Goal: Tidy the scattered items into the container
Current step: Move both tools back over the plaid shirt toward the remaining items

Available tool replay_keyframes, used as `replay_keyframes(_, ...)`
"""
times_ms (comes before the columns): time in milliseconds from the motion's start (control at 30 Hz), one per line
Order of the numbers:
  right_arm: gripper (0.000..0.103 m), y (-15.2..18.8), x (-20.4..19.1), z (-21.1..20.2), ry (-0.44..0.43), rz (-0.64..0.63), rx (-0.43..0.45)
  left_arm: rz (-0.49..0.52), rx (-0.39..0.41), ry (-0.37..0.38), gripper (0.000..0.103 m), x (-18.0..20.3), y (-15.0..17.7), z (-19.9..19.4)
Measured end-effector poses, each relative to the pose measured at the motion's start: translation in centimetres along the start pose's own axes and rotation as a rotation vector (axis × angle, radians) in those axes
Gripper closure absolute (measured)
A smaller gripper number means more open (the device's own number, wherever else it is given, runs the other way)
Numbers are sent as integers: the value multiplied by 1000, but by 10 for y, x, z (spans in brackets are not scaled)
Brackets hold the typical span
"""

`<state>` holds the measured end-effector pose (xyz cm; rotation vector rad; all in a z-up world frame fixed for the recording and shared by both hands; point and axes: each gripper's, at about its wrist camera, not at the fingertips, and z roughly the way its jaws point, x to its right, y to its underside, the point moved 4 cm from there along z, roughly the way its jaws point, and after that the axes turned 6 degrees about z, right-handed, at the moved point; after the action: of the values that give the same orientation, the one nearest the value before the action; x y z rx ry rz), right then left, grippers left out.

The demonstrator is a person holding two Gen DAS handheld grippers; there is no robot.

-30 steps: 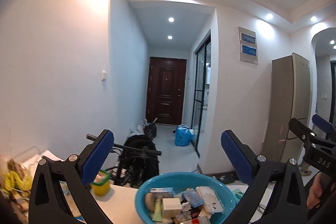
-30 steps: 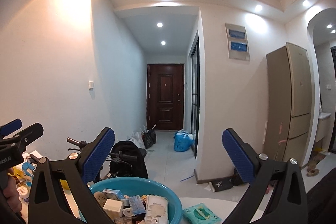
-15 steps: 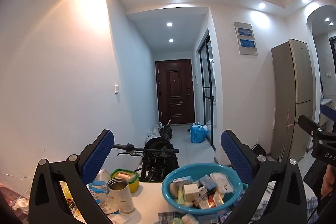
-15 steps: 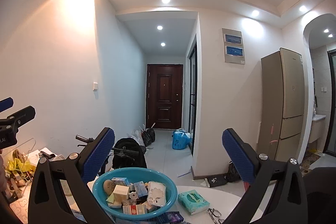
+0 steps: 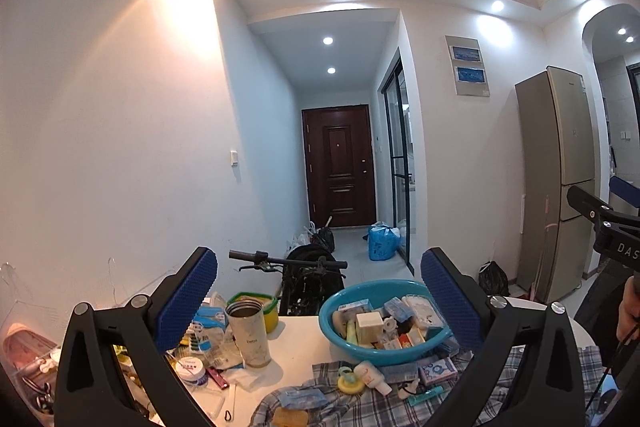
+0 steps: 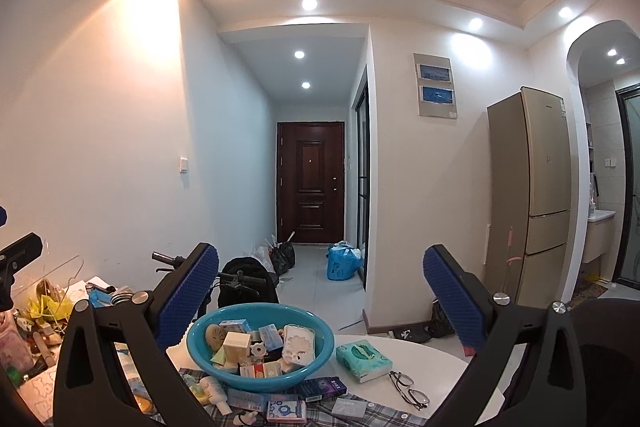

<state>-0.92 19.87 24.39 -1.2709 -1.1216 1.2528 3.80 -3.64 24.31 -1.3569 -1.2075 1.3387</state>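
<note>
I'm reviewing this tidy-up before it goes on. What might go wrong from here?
The round blue plastic basin is already heaped, so added items may slide out. The wire-framed glasses lie beside the green tissue pack and could get knocked. The tall open steel tumbler stands among clutter and might tip if the left gripper sweeps past.

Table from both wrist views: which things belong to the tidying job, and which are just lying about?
Job:
teal basin
tissue pack
small white bottle
dark blue box
patterned box

Lying about:
steel tumbler
glasses
yellow tub
scooter
fridge
</note>
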Motion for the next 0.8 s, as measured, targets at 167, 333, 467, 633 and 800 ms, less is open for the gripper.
replay_keyframes(167,1,13,-2,-11,-18,3,-1,-27,21,17,0,0,10,-15)
replay_keyframes(333,1,19,-3,-20,-16,-10,-3,-36,47,23,0,2,14,-24)
replay_keyframes(467,1,19,-4,-25,-19,-12,4,-38,57,35,0,6,16,-25)
replay_keyframes(633,1,21,-4,-26,-16,-16,6,-54,42,57,0,9,25,-20)
replay_keyframes(800,1,30,-6,-26,-21,-17,-13,-59,18,80,0,16,37,-11)
